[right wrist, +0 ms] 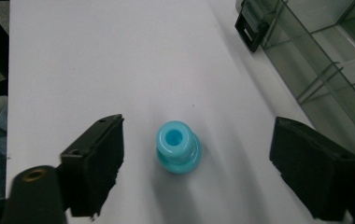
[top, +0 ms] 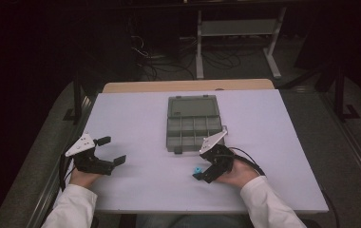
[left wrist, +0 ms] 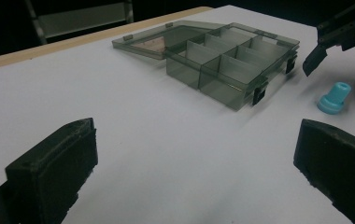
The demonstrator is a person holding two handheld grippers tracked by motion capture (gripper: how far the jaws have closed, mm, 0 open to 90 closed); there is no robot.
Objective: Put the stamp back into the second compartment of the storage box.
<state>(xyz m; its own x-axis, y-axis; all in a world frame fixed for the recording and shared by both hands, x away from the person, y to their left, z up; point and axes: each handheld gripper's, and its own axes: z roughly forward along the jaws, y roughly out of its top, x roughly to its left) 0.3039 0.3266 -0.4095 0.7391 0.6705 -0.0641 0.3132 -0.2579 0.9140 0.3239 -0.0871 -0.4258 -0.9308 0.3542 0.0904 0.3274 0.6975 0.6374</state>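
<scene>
- White and bare for the most part, the desk (top: 136, 114) fills the middle of the high view, with a dark floor and cables behind it.
- On the desk's near right part stands a small blue spool-shaped piece (right wrist: 178, 146): light turquoise plastic, upright on a wider round foot, with a narrower collar on top and a hole down its middle.
- Seen from above, that piece (top: 196, 170) sits just in front of the near edge of the box, a little apart from it.
- Around it stands the right gripper (right wrist: 196, 163), its jaws spread, one on each side of the piece; a clear gap of white desk shows on both sides, so the pads touch nothing.
- Beyond it lies a grey see-through compartment box (top: 194, 129), lid folded back flat, its compartments showing nothing inside.
- Well apart on the near left, the left gripper (top: 111, 150) hangs over bare desk with its jaws wide and nothing between them.
- White sleeves (top: 74, 206) come in from the bottom edge.
</scene>
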